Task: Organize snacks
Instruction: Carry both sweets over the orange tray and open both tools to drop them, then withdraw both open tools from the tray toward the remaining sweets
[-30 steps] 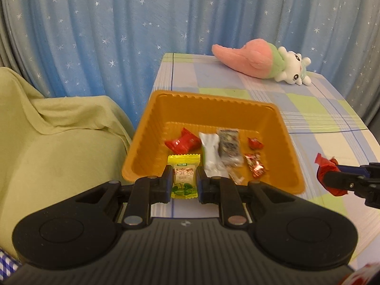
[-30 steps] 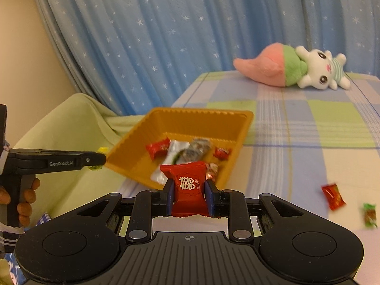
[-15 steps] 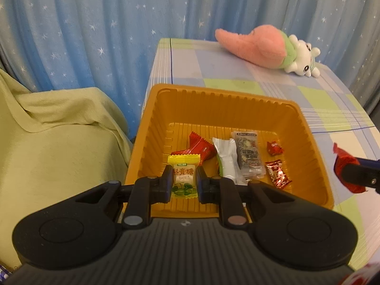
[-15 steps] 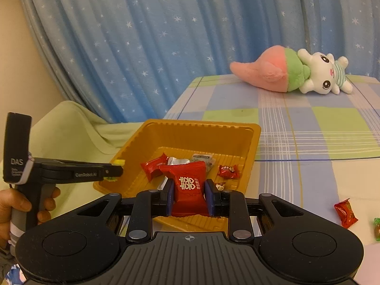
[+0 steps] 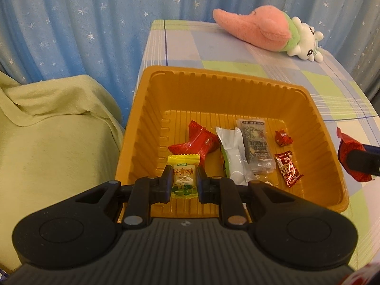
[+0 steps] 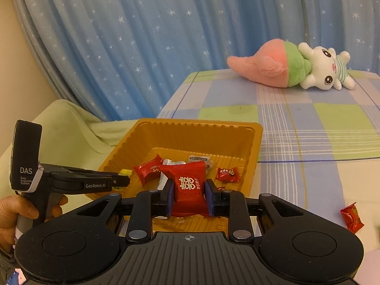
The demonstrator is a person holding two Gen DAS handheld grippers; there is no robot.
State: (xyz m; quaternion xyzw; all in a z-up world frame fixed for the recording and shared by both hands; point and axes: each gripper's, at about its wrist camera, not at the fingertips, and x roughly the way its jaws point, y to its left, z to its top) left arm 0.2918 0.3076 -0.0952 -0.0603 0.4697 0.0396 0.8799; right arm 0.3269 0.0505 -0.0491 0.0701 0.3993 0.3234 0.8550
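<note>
Two sweets are pinched tight: my left gripper point(image 5: 184, 181) clamps a yellow-wrapped candy point(image 5: 183, 175) above the ribbed orange plastic tray point(image 5: 152, 109), my right gripper point(image 6: 188, 196) a red foil packet point(image 6: 188, 185) at the tray's near edge.

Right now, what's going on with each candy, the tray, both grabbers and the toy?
Left gripper: fingers shut on the yellow candy.
Yellow candy: held over the tray.
Right gripper: fingers shut on the big red candy.
Big red candy: held at the tray's near edge.
Orange tray: on the table, several wrapped snacks inside.
Small red candy: loose on the tablecloth.
Plush toy: lying on its side.
</note>
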